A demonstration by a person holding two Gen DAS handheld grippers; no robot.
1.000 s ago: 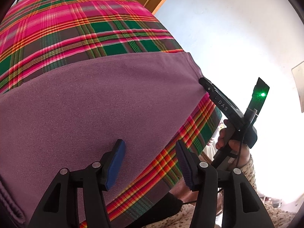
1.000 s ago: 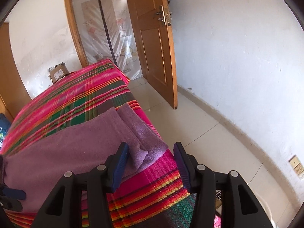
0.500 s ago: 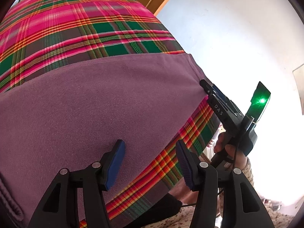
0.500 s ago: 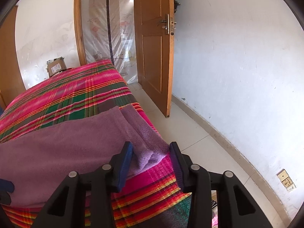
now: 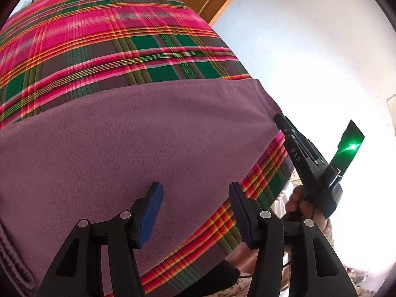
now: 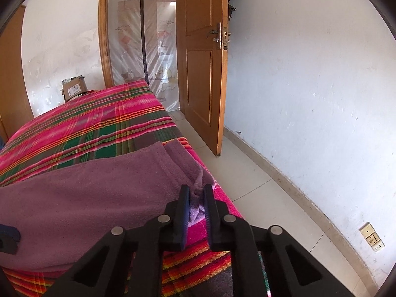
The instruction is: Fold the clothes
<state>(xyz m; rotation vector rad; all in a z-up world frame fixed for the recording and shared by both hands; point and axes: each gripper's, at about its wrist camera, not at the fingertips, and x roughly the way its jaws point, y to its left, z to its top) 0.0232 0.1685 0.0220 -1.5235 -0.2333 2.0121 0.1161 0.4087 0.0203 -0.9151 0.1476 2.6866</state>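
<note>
White walls and a wooden door (image 6: pixel 203 69) frame a bed under a pink-and-green plaid cover (image 6: pixel 81 128), and across its near end lies the purple garment (image 5: pixel 128 143), spread flat with one doubled edge by the bed's corner. Half a second ago the right gripper (image 6: pixel 197 199) stood with its fingers wide around that corner; now they have closed almost together, with a bunched fold of the purple cloth pinched between them. The left gripper (image 5: pixel 195 205) has not changed, its fingers well apart and holding nothing above the garment's near edge. That fresh grip suggests the corner is ready to be lifted.
</note>
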